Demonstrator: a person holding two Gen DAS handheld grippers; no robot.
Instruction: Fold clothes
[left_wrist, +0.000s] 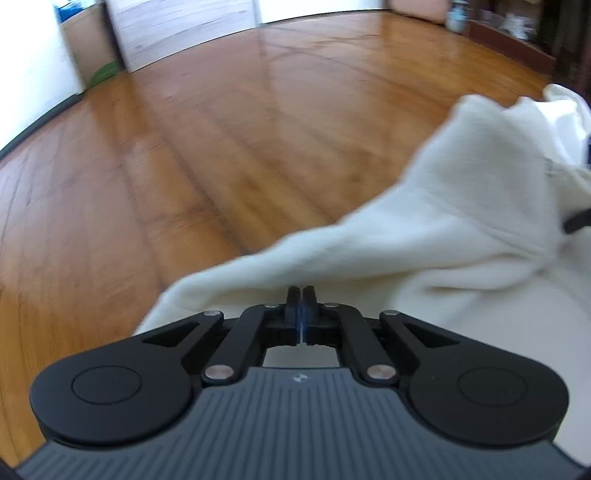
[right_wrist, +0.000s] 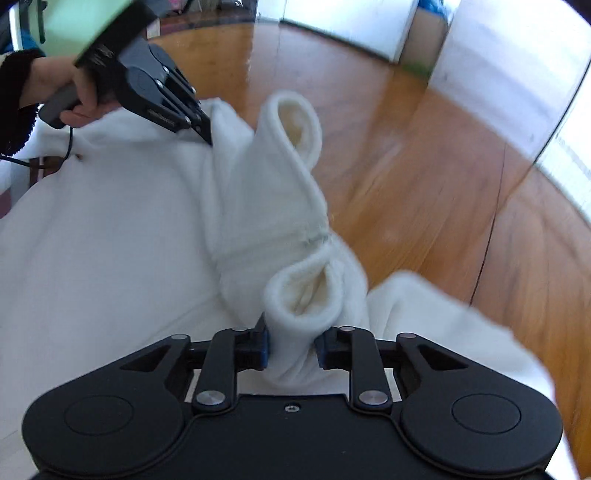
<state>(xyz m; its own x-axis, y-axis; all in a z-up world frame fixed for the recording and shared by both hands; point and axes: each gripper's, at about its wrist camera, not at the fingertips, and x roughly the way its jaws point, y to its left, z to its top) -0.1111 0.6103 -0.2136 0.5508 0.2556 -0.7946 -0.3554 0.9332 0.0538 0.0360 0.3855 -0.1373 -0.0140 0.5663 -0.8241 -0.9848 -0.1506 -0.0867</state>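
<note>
Left gripper (left_wrist: 302, 295): fingers pressed together, only a thin sliver between the pads, pinching the edge of the white fleece garment (left_wrist: 461, 229) at bottom centre of its view. Garment spreads from there to the right edge, over the wooden floor (left_wrist: 184, 147).

Right gripper (right_wrist: 291, 345): part-open, jaws clamped on a thick rolled bunch of the same fleece, bottom centre. Sleeve cuff (right_wrist: 295, 125) stands up mid-frame. Left gripper also visible upper left of right view, held by a hand (right_wrist: 79, 94), tips buried in fabric.
</note>
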